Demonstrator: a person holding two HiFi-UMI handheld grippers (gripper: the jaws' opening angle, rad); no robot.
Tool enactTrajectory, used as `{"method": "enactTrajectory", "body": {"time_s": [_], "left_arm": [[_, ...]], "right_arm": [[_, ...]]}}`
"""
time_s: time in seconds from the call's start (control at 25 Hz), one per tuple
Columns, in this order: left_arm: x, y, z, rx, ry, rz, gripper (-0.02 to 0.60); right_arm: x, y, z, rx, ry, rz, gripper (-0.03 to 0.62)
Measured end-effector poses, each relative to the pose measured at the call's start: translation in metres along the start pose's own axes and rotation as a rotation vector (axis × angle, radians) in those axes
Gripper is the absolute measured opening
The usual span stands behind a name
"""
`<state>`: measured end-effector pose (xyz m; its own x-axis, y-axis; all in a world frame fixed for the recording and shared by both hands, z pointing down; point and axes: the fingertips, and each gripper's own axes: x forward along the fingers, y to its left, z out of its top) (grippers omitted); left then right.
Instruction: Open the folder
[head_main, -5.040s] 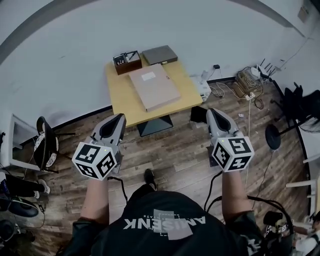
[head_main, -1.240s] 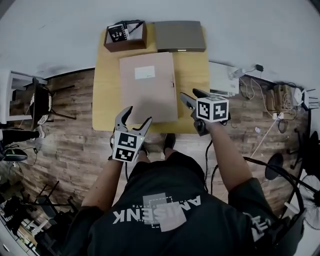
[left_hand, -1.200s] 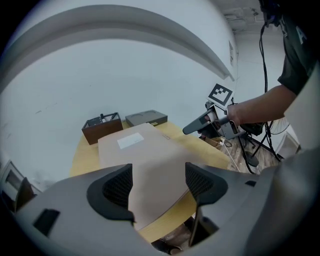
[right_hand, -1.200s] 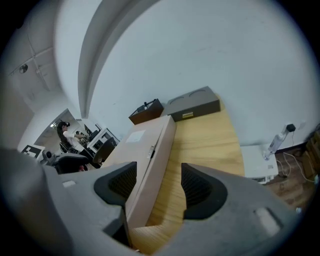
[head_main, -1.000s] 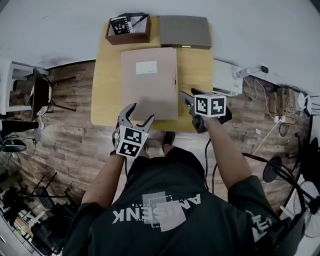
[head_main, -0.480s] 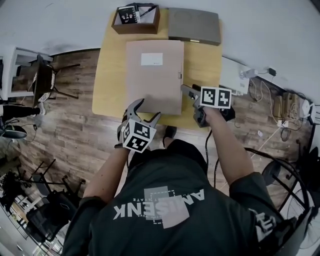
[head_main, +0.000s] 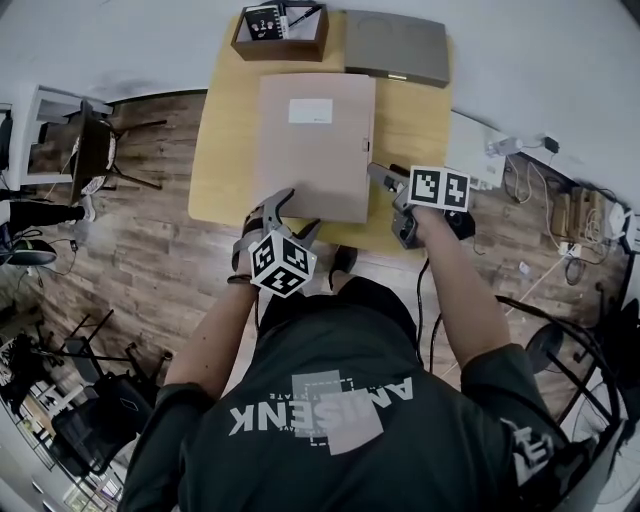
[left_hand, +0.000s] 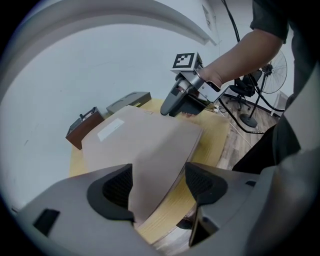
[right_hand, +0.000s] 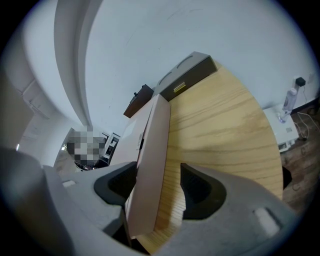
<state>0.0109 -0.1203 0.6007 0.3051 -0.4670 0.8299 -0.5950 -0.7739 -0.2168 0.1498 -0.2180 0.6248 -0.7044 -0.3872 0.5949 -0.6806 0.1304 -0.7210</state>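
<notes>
Desk (head_main: 415, 130), upper centre: closed folder (head_main: 315, 150) is being bracketed by open jaws of left gripper (head_main: 283, 212) and right gripper (head_main: 385, 183), likely for cover lifting.

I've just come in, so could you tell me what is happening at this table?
A person holding a gripper in each hand is working on a tan folder lying closed on the wooden table. The right gripper, jaws open, straddles the folder's right edge; the left gripper, also open, sits at its near edge.
</notes>
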Motion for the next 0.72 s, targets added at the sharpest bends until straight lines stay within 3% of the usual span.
{"method": "enactTrajectory", "body": {"time_s": [0.2,0.48,0.64,0.72], "left_arm": [[0.001,0.002,0.003,0.043,-0.018,-0.013,0.313],[-0.001,0.003,0.007,0.24,-0.052,0.044,0.313],[-0.006,0.007,0.01,0.286,-0.076,0.059,0.311],[-0.006,0.007,0.012,0.312,-0.083,0.052,0.271]], "right_arm": [[0.0,0.0,0.001,-0.028,0.01,-0.016,0.264],[0.003,0.001,0.0,-0.035,0.032,-0.033,0.264],[0.005,0.003,-0.002,-0.017,0.05,-0.021,0.264],[0.006,0.003,-0.001,-0.014,0.052,-0.015,0.264]]}}
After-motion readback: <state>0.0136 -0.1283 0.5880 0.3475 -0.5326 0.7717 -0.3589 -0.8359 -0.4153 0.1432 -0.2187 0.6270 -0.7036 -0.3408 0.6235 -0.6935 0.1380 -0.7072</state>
